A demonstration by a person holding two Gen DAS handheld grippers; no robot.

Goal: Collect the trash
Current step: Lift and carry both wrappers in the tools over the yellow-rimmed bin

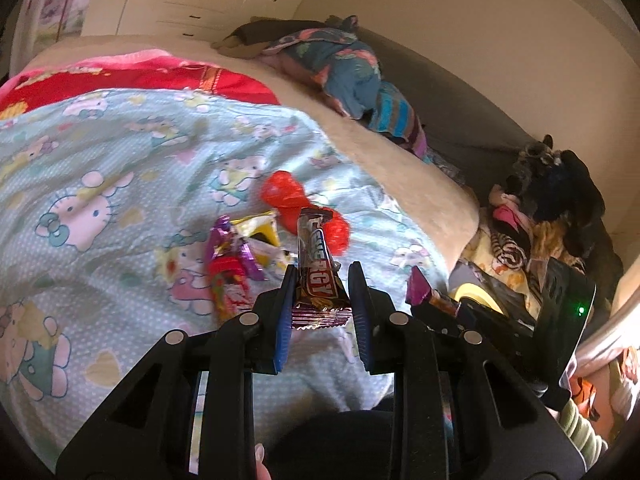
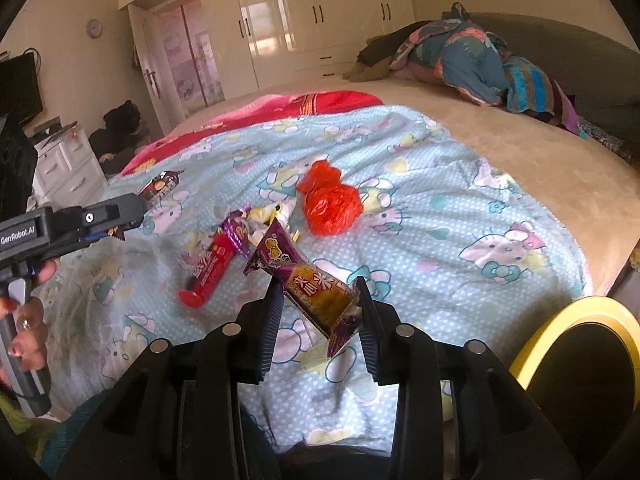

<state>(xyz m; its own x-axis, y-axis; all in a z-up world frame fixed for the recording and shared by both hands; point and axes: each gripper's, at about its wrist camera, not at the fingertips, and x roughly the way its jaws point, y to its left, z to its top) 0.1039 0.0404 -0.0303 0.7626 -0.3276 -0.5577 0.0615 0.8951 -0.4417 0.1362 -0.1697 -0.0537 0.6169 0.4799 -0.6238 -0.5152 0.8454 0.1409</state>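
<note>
My left gripper [image 1: 322, 280] is shut on a brown energy bar wrapper [image 1: 316, 264], held above the blue Hello Kitty quilt [image 1: 120, 184]. My right gripper [image 2: 320, 294] is shut on a purple and yellow snack wrapper [image 2: 308, 280]; its purple end shows in the left wrist view [image 1: 418, 290]. On the quilt lie a red wrapper [image 2: 208, 272], a purple wrapper [image 2: 236, 228], a crumpled yellow-white wrapper [image 2: 268, 216] and a red plastic bag [image 2: 330, 204]. The left gripper shows at the left of the right wrist view [image 2: 114, 226], with the bar's far end [image 2: 162, 186] beyond it.
A yellow-rimmed bin [image 2: 576, 356] stands at the bed's near right corner. Bedding and pillows [image 2: 468, 60] are piled at the head of the bed. Clothes [image 1: 552, 216] lie heaped beside the bed. White wardrobes [image 2: 304, 16] line the far wall.
</note>
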